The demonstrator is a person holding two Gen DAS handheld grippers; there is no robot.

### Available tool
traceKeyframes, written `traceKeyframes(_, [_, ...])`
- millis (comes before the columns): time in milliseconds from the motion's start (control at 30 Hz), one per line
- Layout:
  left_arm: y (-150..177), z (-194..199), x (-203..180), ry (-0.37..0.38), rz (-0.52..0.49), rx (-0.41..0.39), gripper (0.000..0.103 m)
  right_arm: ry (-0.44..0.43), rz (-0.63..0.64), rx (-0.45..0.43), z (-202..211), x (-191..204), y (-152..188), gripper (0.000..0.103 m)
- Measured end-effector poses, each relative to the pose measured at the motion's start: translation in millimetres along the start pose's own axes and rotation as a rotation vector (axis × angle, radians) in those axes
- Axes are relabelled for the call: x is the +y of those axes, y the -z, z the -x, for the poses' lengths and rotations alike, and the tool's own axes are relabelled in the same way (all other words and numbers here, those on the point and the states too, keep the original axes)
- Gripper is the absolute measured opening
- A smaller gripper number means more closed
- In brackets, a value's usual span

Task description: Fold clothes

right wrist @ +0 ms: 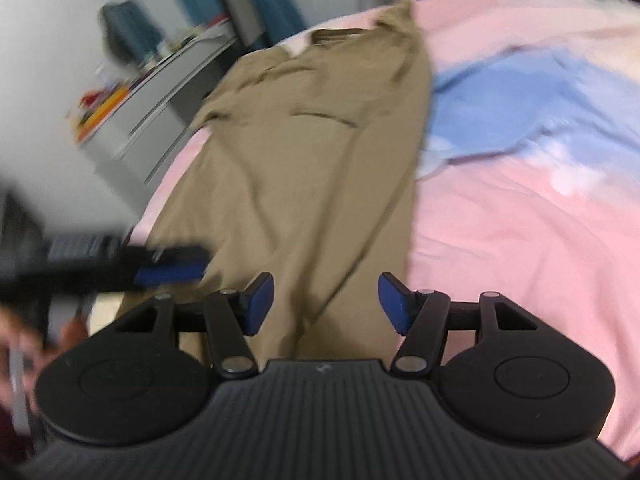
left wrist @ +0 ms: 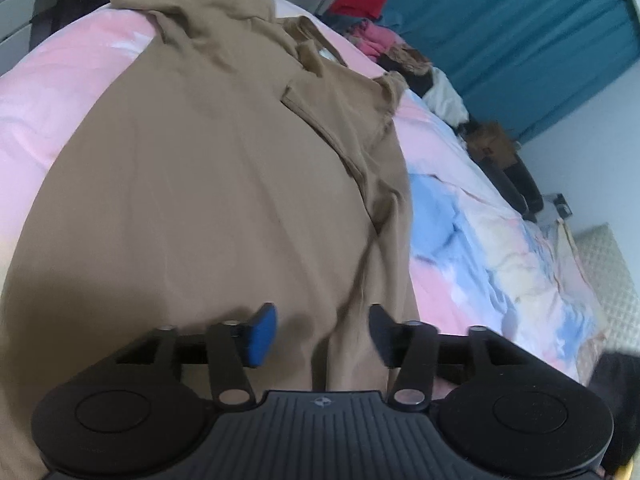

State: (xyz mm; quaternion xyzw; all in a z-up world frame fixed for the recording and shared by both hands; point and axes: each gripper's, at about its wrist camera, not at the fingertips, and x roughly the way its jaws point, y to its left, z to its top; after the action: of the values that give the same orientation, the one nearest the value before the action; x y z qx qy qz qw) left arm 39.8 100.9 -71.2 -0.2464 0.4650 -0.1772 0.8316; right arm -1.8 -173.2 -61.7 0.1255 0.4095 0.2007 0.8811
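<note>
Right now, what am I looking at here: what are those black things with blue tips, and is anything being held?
Those are hand-held tongs; a person carries one in each hand, no robot arm. Each picture comes from a camera on one pair, looking forward along its fingers. The left tongs and the right tongs both stand open, holding nothing. Beneath them a tan garment lies spread on a bed with a pink and blue cover. In the right view the left tongs also appear blurred at the left edge. Other clothes are piled beyond.
</note>
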Motion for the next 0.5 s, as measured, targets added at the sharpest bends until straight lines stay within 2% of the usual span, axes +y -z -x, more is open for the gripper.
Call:
traceKeyframes(100, [-30.2,-19.8,-9.6,-0.037,-0.007,0.009,0.066,-0.041,0.097,0.034,-7.0,14.1,1.8,0.061])
traceKeyframes(200, [-59.8,-42.5,-18.9,-0.056,0.001,0.007,0.068,-0.047,0.143,0.083,-20.3,18.9,5.3,0.061])
traceKeyframes(300, [-83.7,-74.2,-29.9,-0.084,0.012,0.013,0.068,-0.034,0.139,0.147,-34.9,16.2,8.0,0.061])
traceKeyframes(500, [-112.0,-144.5,-49.7,-0.183,0.006,0.021,0.065,-0.073,0.157,0.159,-36.2,15.2,8.9,0.062])
